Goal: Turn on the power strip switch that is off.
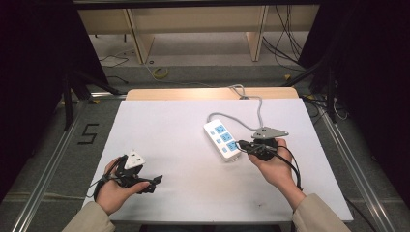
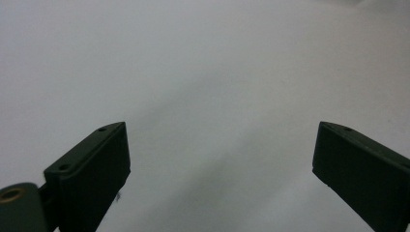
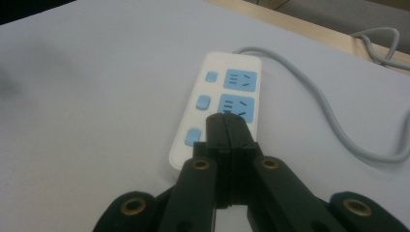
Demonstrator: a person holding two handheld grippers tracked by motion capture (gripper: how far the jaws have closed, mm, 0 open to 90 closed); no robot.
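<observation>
The right gripper (image 1: 241, 145) sits in the person's right hand (image 1: 271, 164) at the right of the table, its jaws pressed together with nothing between them. In the right gripper view the closed tips (image 3: 226, 126) lie over the near end of a white power strip (image 3: 220, 104), at the nearest blue socket; whether they touch it cannot be told. A grey three-cornered plate (image 1: 270, 132) rides on top of this gripper.

The power strip (image 1: 221, 138) lies on the white table (image 1: 169, 145) right of centre, angled with one end toward the far left and the other toward the gripper. It carries blue sockets (image 3: 240, 79) along one side and small blue buttons (image 3: 203, 102) along the other. Its grey cable (image 1: 258, 108) curves from the far end toward the far edge of the table.

The left gripper (image 1: 154, 181) is held in the left hand (image 1: 116, 186) near the near left corner, well apart from the strip. In the left gripper view its jaws stand wide apart over bare white surface (image 2: 208, 87), holding nothing.
</observation>
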